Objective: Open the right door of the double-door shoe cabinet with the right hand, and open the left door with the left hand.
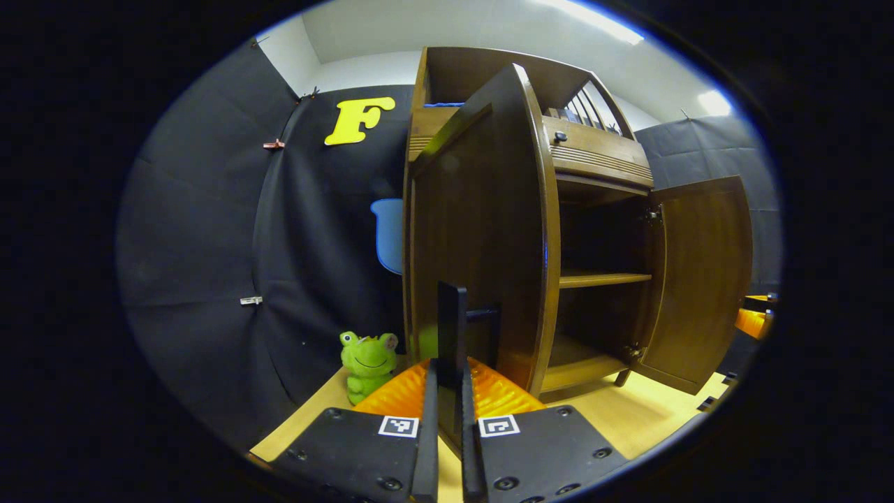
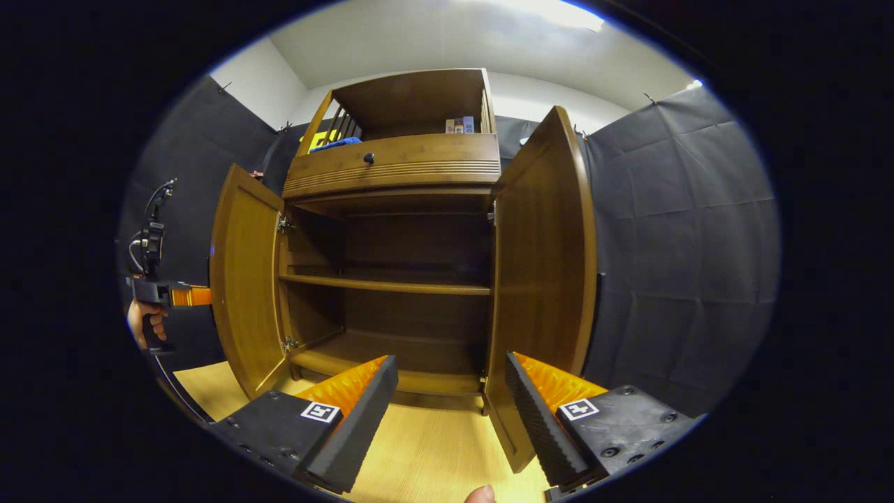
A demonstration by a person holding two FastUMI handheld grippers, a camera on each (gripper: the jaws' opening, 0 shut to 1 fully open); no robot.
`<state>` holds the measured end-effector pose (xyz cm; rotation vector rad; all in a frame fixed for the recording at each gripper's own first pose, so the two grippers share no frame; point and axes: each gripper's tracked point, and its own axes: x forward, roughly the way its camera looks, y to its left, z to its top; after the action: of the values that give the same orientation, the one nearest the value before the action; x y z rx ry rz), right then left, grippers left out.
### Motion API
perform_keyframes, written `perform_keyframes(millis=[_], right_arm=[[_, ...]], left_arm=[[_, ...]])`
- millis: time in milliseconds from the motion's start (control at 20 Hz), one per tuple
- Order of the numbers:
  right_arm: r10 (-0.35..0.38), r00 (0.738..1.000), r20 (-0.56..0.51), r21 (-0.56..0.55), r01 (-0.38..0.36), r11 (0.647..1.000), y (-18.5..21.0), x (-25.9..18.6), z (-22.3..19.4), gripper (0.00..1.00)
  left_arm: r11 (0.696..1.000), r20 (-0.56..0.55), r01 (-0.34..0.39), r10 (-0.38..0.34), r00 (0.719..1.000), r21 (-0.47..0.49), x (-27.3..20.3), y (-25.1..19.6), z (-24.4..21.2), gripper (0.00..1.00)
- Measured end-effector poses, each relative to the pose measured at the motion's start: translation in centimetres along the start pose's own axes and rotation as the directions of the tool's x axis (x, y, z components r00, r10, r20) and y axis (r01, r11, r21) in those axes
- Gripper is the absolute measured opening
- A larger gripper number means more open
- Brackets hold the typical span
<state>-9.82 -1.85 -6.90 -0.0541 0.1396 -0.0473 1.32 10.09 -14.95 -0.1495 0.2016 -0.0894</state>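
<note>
Both doors of the shoe cabinet (image 2: 401, 230) stand swung out on the pale wooden floor (image 2: 433, 454). In the left gripper view, the left gripper (image 1: 451, 391) points level at the left door (image 1: 482, 244), its two fingers drawn tight onto the dark upright handle (image 1: 452, 328) that sticks out from the door's face. The door's edge runs just to the right of the grip. A green frog toy (image 1: 368, 363) sits on the floor by the cabinet's side, near the black cloth wall (image 1: 209, 244).

In the right gripper view, the right gripper (image 2: 450, 412) hangs low in front of the cabinet with its fingers spread wide, holding nothing. The right door (image 2: 541, 279) stands open just beyond its right finger, though I cannot tell whether they touch. Far off at the left, a hand (image 2: 143, 321) grips the other tool's stem beside the left door's outer face. Bare shelves (image 2: 384, 283) show inside, and a drawer with a dark knob (image 2: 368, 158) sits above them.
</note>
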Motion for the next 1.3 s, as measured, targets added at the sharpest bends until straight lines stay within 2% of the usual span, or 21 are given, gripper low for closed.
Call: perform_keyframes(millis=[300,350,400,450,500,550,600,650,700,1100,1200,1300], right_arm=[[0.024,1.0,-0.008,-0.001,-0.024,1.0,1.4,0.7,-0.1,0.96],[0.024,1.0,-0.007,0.0,-0.024,1.0,1.5,0.7,-0.2,0.98],[0.024,1.0,-0.008,0.003,-0.024,1.0,1.4,0.7,-0.3,0.98],[0.023,1.0,-0.011,0.008,-0.022,1.0,1.4,0.8,-0.3,0.96],[0.02,1.0,-0.013,0.013,-0.02,1.0,1.4,0.8,-0.3,0.98],[0.017,1.0,-0.013,0.018,-0.017,1.0,1.3,0.8,-0.1,0.96],[0.013,1.0,-0.013,0.022,-0.013,1.0,1.4,1.0,-0.1,0.98],[0.01,1.0,-0.011,0.022,-0.01,1.0,1.3,1.0,0.0,0.98],[0.009,1.0,-0.009,0.022,-0.009,1.0,1.3,1.1,0.0,0.98],[0.014,1.0,0.009,0.01,-0.014,1.0,1.7,0.7,1.0,0.98],[0.013,1.0,0.01,0.014,-0.013,1.0,1.7,0.6,1.0,0.98],[0.012,1.0,0.01,0.017,-0.012,1.0,1.8,0.2,1.1,0.98]], left_arm=[[0.996,-0.003,-0.085,0.085,0.996,-0.011,-0.6,4.9,0.2,0.13],[0.996,-0.003,-0.087,0.087,0.996,-0.02,-0.9,5.5,0.3,0.08],[0.996,-0.009,-0.079,0.079,0.997,-0.037,-1.1,5.7,0.3,0.08],[0.996,-0.01,-0.068,0.067,0.998,-0.054,-1.3,5.9,0.4,0.14],[0.996,-0.011,-0.061,0.06,0.998,-0.064,-1.5,6.2,0.4,0.08],[0.996,-0.006,-0.064,0.064,0.998,-0.063,-1.8,6.6,0.6,0.08],[0.996,-0.001,-0.067,0.067,0.998,-0.055,-2.0,7.0,0.6,0.03],[0.997,0.001,-0.063,0.063,0.998,-0.052,-2.3,7.0,0.7,0.12],[0.997,0.001,-0.063,0.063,0.998,-0.052,-2.5,7.0,0.8,0.13],[0.995,0.0,-0.078,0.078,0.997,-0.058,-4.9,6.6,1.0,0.14],[0.996,0.014,-0.08,0.081,0.997,-0.048,-6.1,6.1,1.5,0.08],[0.996,0.033,-0.083,0.084,0.996,-0.026,-7.3,5.3,2.1,0.25]])
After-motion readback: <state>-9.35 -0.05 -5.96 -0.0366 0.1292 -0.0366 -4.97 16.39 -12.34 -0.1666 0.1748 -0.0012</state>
